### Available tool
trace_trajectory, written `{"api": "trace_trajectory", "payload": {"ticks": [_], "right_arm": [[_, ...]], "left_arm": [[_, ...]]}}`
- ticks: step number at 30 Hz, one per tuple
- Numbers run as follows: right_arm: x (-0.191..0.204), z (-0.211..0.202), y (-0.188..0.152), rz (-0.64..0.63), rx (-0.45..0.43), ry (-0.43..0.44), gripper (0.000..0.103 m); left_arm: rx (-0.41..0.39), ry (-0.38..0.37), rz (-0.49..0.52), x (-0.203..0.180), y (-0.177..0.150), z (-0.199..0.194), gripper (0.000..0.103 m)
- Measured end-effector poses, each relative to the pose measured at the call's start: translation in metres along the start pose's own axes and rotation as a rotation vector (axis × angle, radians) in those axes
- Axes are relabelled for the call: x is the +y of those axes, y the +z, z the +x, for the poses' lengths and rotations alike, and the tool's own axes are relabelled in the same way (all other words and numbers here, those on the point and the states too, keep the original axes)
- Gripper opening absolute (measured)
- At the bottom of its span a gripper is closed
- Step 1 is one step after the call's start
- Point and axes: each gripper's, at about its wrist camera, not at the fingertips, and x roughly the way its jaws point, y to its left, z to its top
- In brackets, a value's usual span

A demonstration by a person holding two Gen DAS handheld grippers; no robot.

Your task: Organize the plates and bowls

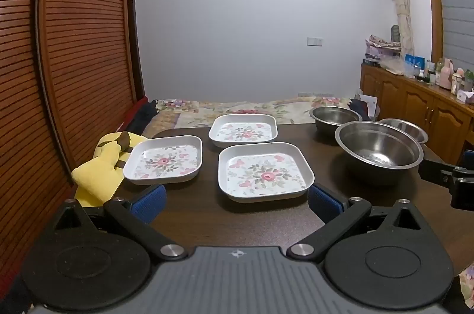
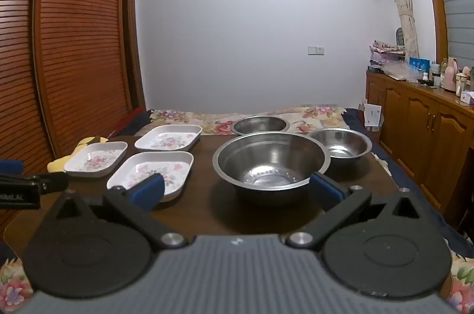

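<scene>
Dark wooden table [image 1: 189, 222] carries three square floral plates and three steel bowls, all separate, none stacked. Left wrist view: left gripper [image 1: 235, 203] hovers low over the near table edge, jaws spread fully, blue pads [image 1: 149, 203] with nothing between them but bare tabletop. Nearest plate [image 1: 264, 171] sits at 12 o'clock just ahead of the pads; second plate [image 1: 166, 160] at 10 o'clock, near the left table edge and partly overlapping a yellow plush toy [image 1: 97, 171]; third plate [image 1: 243, 131] further back at 12 o'clock, near but apart from the other two. Large bowl [image 1: 379, 151] at 2 o'clock, upright and empty; two smaller bowls behind it, one [image 1: 334, 117] at the far edge, the other [image 1: 407, 129] mostly hidden by the large bowl's rim. Right wrist view: right gripper [image 2: 237, 189] likewise wide open, holding nothing. The large bowl [image 2: 271, 163] lies at 12 o'clock directly ahead of the jaws; its near wall appears between the pad tips, contact not discernible. The gripper's left pad overlaps the near corner of the nearest plate [image 2: 151, 171] in this view; touching or above, cannot tell. Remaining bowls at 12 o'clock far [image 2: 260, 124] and 1 o'clock [image 2: 340, 146]. A floral bedspread [image 2: 207, 118] lies beyond the table.
</scene>
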Motion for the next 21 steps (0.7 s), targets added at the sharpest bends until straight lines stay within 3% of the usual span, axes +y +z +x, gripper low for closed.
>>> {"api": "trace_trajectory", "payload": {"ticks": [21], "right_arm": [[-0.0007,0.0035,-0.0033,-0.008,0.013,-0.003,0.103]], "left_arm": [[-0.021,0.005,0.024,-0.0036,0.0004,-0.0072,0.103]]}}
